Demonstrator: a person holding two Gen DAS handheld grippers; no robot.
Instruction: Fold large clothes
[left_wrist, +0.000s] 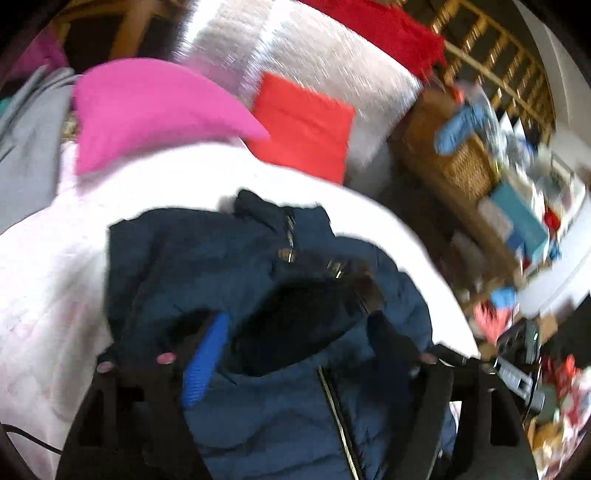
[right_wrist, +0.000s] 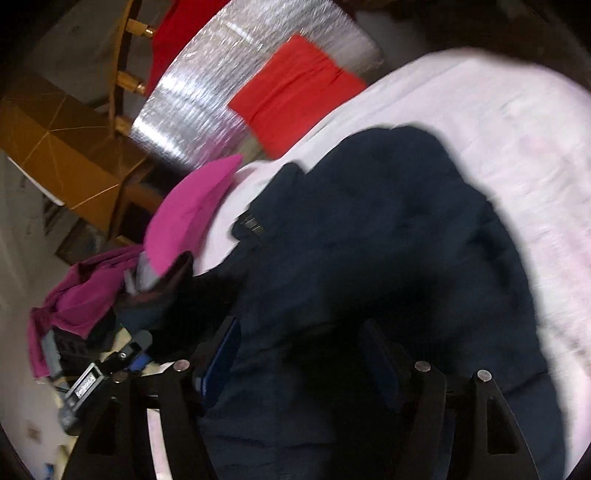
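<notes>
A navy blue puffer jacket (left_wrist: 229, 258) with a gold zipper lies crumpled on a pale pink sheet (left_wrist: 44, 295). In the left wrist view my left gripper (left_wrist: 299, 354) is open, its blue-padded fingers (left_wrist: 207, 362) spread wide over the jacket's dark collar opening. In the right wrist view the same jacket (right_wrist: 399, 229) fills the middle. My right gripper (right_wrist: 306, 362) is open, its fingers (right_wrist: 221, 354) resting on or just above the jacket's fabric; contact is unclear. Both views are motion-blurred.
A magenta garment (left_wrist: 147, 110) and a folded red one (left_wrist: 303, 125) lie beyond the jacket, by a silver foil mat (left_wrist: 332, 59). A wicker basket (left_wrist: 465, 162) and cluttered floor are to the right. A brown box (right_wrist: 62, 155) and a purple cloth (right_wrist: 81, 295) are at the left.
</notes>
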